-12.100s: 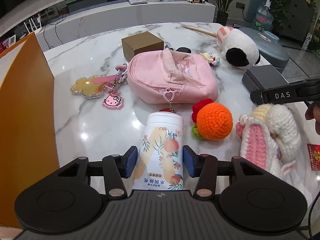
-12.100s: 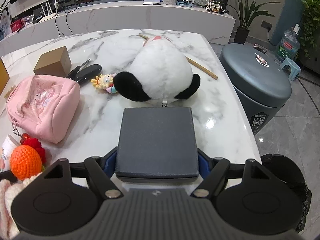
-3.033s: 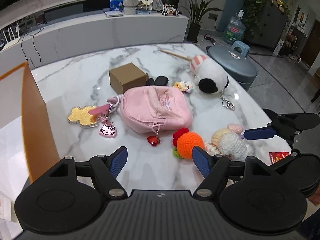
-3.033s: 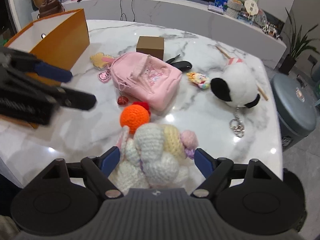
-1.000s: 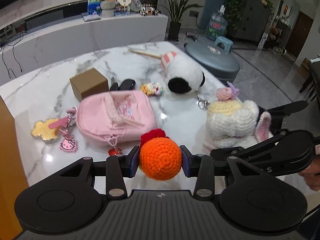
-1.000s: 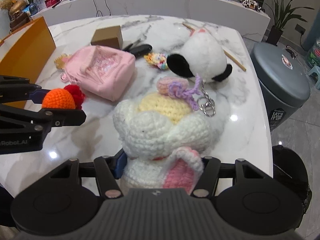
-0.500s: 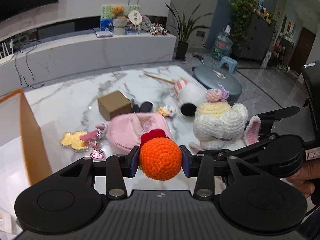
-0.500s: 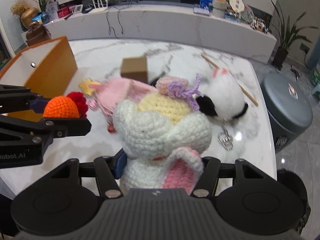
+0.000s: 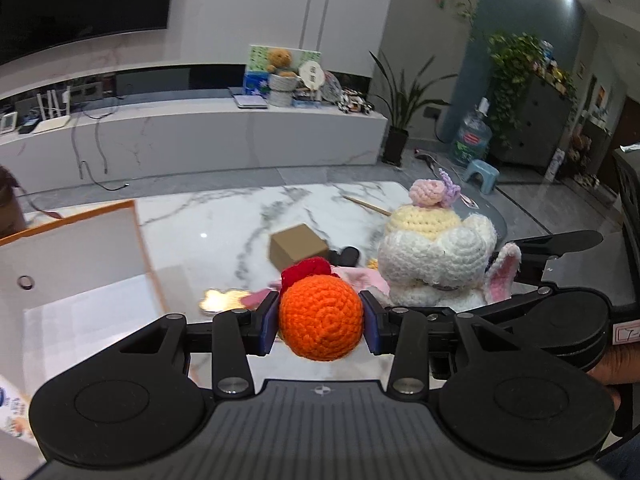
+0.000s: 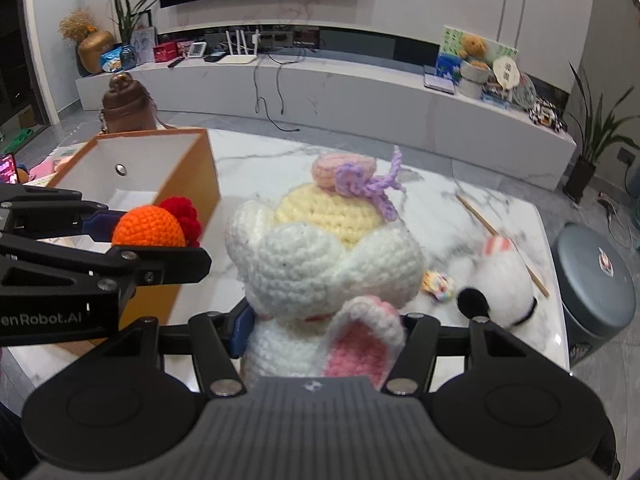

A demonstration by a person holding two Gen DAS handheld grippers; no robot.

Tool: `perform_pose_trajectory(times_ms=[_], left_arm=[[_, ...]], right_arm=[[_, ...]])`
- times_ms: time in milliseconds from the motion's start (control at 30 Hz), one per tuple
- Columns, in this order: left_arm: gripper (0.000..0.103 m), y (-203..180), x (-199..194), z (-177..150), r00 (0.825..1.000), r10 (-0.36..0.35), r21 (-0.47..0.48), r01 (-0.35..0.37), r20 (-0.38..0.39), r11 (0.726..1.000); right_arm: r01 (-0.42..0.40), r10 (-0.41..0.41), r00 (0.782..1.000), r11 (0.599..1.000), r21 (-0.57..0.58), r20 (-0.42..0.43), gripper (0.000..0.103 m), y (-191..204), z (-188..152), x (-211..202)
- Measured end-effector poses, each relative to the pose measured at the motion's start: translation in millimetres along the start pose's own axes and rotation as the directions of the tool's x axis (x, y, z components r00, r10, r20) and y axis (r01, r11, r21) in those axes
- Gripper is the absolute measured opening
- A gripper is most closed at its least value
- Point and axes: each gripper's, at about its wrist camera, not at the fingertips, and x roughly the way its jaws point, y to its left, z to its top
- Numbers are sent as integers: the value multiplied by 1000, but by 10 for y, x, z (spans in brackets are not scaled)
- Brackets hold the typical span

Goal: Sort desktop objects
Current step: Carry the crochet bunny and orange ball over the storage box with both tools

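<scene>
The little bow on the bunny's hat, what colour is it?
Purple bow, clearest in the right wrist view.

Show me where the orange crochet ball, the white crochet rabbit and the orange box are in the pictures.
orange crochet ball [image 9: 321,322], left wrist view, middle of its front.
white crochet rabbit [image 10: 320,268], right wrist view, white head below the yellow cap.
orange box [image 10: 196,188], right wrist view, orange outer side wall.

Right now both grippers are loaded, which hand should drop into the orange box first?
Left, probably. The left gripper with the orange crochet ball sits right beside the orange box opening. The right gripper with the white crochet bunny is farther from it.
</scene>
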Motion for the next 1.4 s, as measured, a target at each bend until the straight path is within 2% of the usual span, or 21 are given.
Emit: perform_pose_trajectory(times_ms=[167,267,433,667,1067,1400], left_arm=[[47,252,-201,0,999,27,-34,-26,35,999],[47,409,-309,-17,998,47,-56,-44,47,997],[47,555,-414,-76,995,89,-55,-86,47,995],[47,867,-557,-138,991,119,-114,-112,58,987],[47,1304,-616,-336,984,176,-144,-180,-38,973],[47,1530,-517,-522,958,221,-136,-248,-184,959]], right_arm=[[-23,25,999,998,-50,36,61,305,134,-26],[-69,73,996,994,-80,50,61,510,190,-38],[-99,109,993,981,-165,50,61,897,232,6],[-141,154,986,970,-197,55,61,1201,331,54],[-197,203,979,945,-261,-6,61,1681,369,339],[-255,221,965,914,-315,-140,62,2003,283,666]])
